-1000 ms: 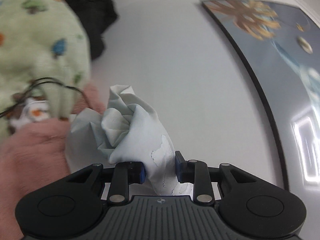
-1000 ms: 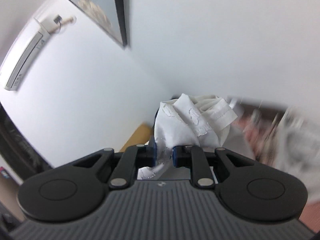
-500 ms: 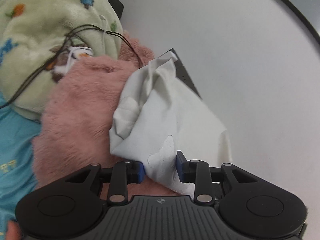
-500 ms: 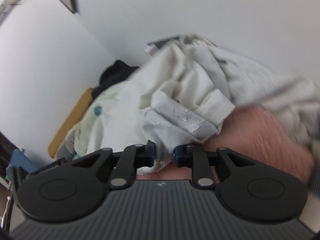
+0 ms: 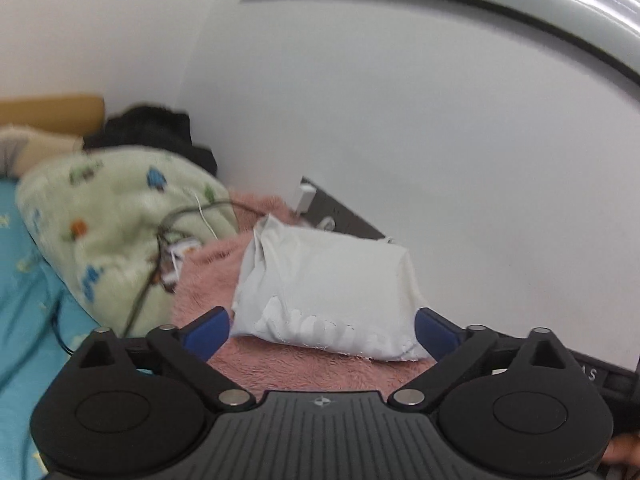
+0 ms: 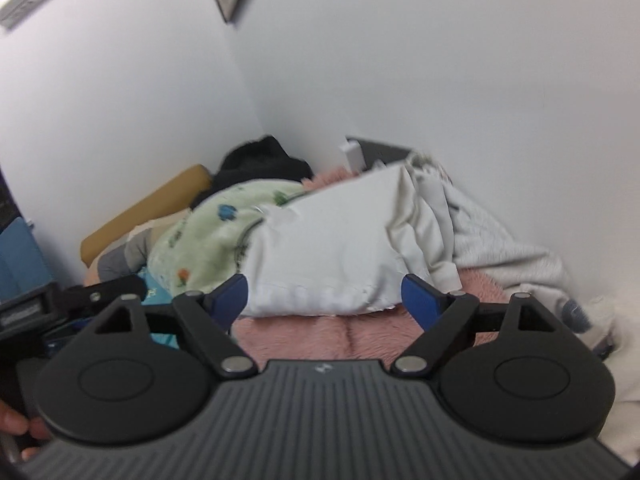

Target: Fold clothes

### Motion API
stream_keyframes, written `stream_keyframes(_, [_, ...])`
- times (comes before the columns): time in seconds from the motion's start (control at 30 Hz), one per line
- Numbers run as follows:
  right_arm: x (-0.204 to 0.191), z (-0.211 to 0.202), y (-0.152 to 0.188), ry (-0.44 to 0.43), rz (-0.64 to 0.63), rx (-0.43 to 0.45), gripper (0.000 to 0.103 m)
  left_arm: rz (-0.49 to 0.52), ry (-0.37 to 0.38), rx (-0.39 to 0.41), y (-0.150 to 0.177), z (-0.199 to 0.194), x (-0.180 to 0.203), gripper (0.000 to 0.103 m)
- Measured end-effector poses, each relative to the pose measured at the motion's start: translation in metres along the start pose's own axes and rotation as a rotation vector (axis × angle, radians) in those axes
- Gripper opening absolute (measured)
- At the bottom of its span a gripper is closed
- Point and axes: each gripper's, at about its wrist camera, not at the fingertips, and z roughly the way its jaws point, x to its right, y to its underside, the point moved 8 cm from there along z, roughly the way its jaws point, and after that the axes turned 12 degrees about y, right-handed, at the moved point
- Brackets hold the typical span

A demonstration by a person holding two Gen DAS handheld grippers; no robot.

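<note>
A folded white garment (image 5: 332,284) lies on a pink fluffy blanket (image 5: 280,364), close to the wall. My left gripper (image 5: 322,330) is open, its blue-padded fingers (image 5: 206,330) spread wide just in front of the garment's near edge. In the right wrist view the same white garment (image 6: 328,256) rests on the pink blanket (image 6: 320,338), and my right gripper (image 6: 326,294) is open too, its fingers (image 6: 422,298) on either side of the near hem without gripping it.
A pale green printed fleece (image 5: 116,232) with a dark cable (image 5: 160,248) lies to the left, a black garment (image 5: 148,132) behind it. Blue bedding (image 5: 24,312) is at far left. A grey-white knit (image 6: 500,248) sits right. The walls stand close behind.
Both grippers have let go of the white garment and opened wide. The garment, held up bunched a second ago, now lies folded on the pink blanket.
</note>
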Motion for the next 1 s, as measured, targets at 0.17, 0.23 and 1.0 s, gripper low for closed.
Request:
stream_keyframes(0.17, [-0.012, -0.051, 0.005, -0.013, -0.052, 0.083, 0.085, 0.133, -0.08, 0.096, 0.006, -0.071, 0.048, 0.103])
stream_keyframes(0.23, [-0.014, -0.069, 0.01, -0.016, -0.069, 0.112, 0.085, 0.185, -0.111, 0.135, 0.009, -0.1, 0.067, 0.103])
stream_keyframes(1.0, [-0.031, -0.133, 0.06, -0.009, -0.186, 0.215, 0.085, 0.22, -0.218, 0.245, 0.064, -0.18, 0.09, 0.103])
